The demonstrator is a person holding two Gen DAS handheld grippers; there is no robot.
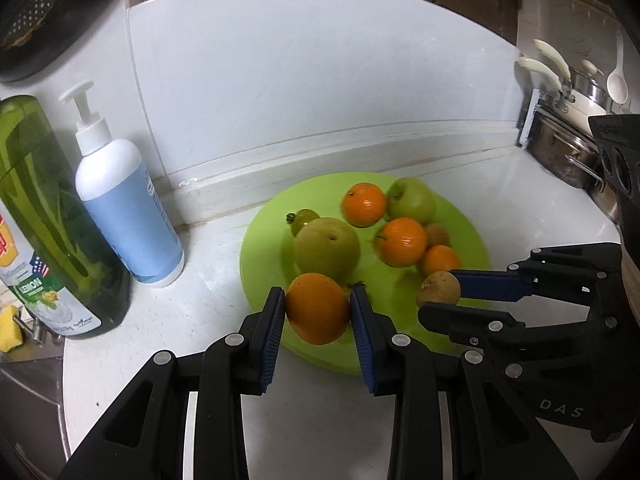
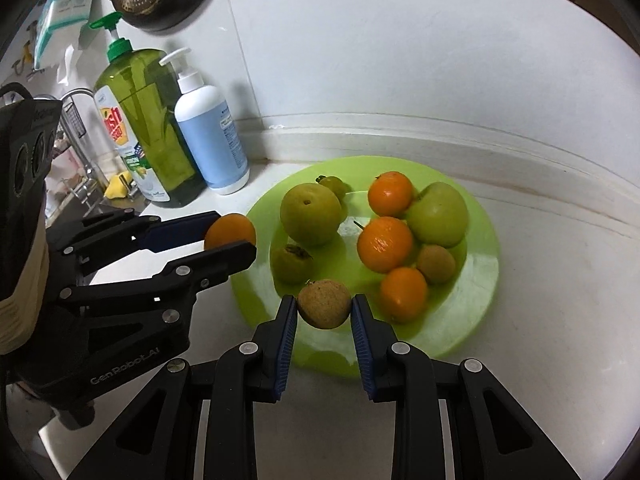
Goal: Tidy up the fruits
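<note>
A lime-green plate [image 1: 472, 240] [image 2: 472, 304] on the white counter holds several fruits: oranges [image 1: 402, 241] [image 2: 385, 243], a green apple [image 1: 412, 200] [image 2: 438, 214], a large pear-like green fruit [image 1: 326, 250] [image 2: 310, 214], small brown fruits and small green ones. My left gripper [image 1: 318, 312] [image 2: 230, 236] is shut on an orange [image 1: 318, 308] [image 2: 230, 232] over the plate's near left rim. My right gripper [image 2: 324, 308] [image 1: 440, 294] is shut on a brown round fruit [image 2: 324, 304] [image 1: 438, 290] above the plate's near edge.
A white-and-blue pump bottle [image 1: 124, 212] [image 2: 208, 132] and a green dish-soap bottle [image 1: 48, 216] [image 2: 148, 124] stand left of the plate. A sink with a yellow sponge [image 2: 118, 186] lies further left. Steel pots [image 1: 572, 160] sit at the right. A white backsplash rises behind.
</note>
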